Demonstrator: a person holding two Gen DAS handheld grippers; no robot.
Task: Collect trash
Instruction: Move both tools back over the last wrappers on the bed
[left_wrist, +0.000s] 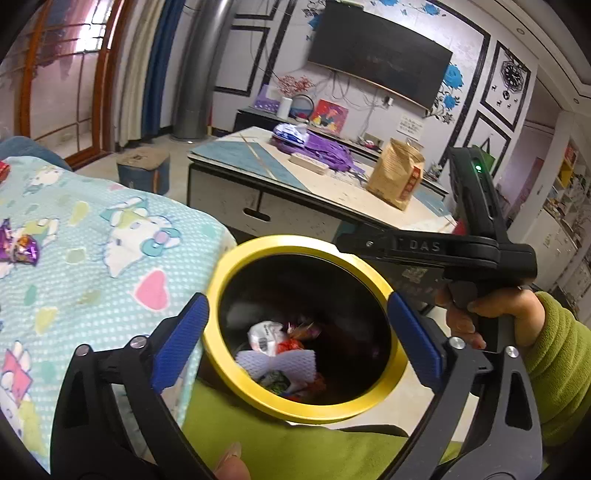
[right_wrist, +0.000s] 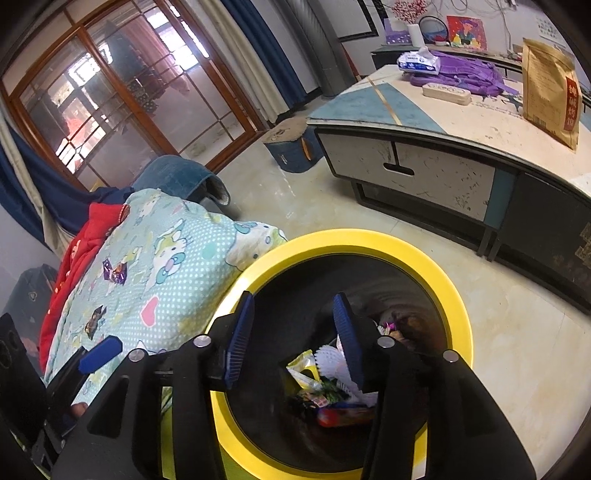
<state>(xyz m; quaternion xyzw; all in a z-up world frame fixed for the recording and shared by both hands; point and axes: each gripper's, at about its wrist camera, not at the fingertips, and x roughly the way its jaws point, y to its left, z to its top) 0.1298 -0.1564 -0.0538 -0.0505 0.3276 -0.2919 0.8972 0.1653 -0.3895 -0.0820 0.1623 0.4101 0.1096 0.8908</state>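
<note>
blanket (left_wrist: 110, 236) with cartoon print lay left of the bin (left_wrist: 236, 384), touching its yellow rim. bin stood on the floor, black inside, with wrappers and paper trash (left_wrist: 284, 354) piled at the bottom. left gripper (left_wrist: 295, 332) hung over the bin mouth, jaws spread wide, nothing between them. right gripper (right_wrist: 295, 332) also sat over the bin mouth, jaws partly apart, holding nothing. three candy wrappers (right_wrist: 114, 275) were on the blanket, well apart from the bin.
</note>
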